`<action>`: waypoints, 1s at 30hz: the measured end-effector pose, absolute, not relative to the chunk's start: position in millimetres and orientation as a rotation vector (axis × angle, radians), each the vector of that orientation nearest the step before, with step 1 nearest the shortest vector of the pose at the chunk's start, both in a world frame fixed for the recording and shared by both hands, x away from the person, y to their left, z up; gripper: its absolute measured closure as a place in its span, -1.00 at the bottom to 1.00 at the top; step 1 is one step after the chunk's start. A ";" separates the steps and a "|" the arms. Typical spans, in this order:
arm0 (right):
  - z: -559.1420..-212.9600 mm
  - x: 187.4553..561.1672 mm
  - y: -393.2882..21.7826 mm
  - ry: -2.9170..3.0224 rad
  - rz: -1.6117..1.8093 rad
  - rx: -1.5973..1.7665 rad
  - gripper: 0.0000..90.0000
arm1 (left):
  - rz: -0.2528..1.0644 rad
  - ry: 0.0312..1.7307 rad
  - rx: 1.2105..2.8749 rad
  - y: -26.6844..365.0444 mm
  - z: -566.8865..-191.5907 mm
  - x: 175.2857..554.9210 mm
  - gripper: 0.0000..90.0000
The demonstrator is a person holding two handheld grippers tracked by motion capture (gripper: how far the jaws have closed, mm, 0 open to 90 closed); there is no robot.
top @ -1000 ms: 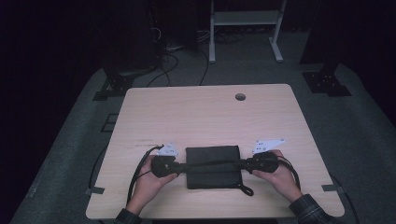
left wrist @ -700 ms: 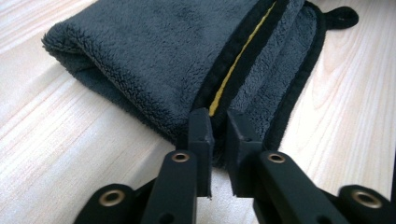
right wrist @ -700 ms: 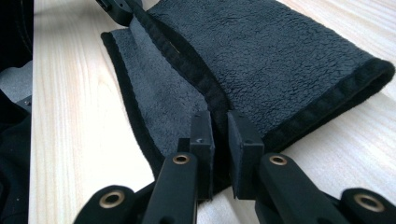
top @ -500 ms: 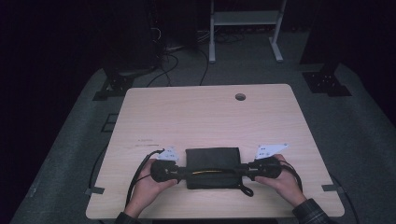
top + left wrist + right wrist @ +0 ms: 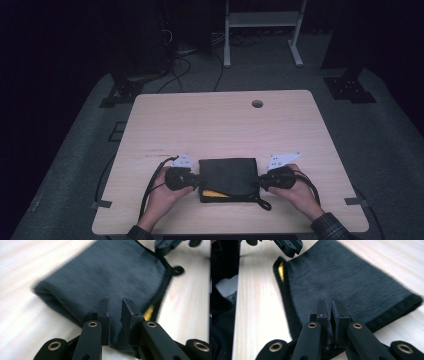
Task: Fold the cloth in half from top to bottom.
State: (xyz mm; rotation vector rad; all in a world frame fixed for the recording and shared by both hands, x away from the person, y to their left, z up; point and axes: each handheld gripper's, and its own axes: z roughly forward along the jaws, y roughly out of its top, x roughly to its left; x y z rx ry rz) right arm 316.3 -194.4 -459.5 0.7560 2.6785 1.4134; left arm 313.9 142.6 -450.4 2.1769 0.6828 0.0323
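A black fuzzy cloth pouch (image 5: 227, 175) (image 5: 107, 277) (image 5: 342, 275) lies flat near the table's near edge. A yellow strip (image 5: 216, 193) (image 5: 149, 311) (image 5: 280, 271) peeks out along its near side, and a small black loop (image 5: 262, 204) trails from its near right corner. My left gripper (image 5: 196, 180) (image 5: 115, 307) is at the pouch's left edge; its jaws have just been closing and pinch that edge. My right gripper (image 5: 260, 181) (image 5: 331, 310) is at the right edge; its jaws have just closed almost together on the fabric.
The pale wooden table (image 5: 220, 120) has a round cable hole (image 5: 257, 104) near its far edge. Cables (image 5: 150, 192) trail from the grippers off the near side. A white metal frame (image 5: 260, 30) and dark stands rest on the grey floor behind.
Both hands stayed at the pouch's two ends, shifting only slightly toward me and back. The yellow strip now shows at the pouch's near edge.
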 end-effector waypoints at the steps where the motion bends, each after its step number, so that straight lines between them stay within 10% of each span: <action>1: -460.8 314.4 -193.8 2.692 1.403 0.742 0.88 | 0.027 0.673 2.194 141.6 -451.9 309.9 0.70; 10: -470.7 299.1 -188.2 2.748 1.285 0.666 0.85 | 0.045 0.660 2.246 140.9 -458.9 292.0 0.57; 30: -457.0 310.7 -231.1 2.426 1.312 0.894 -0.34 | 0.330 0.881 2.143 206.7 -444.3 300.7 -0.48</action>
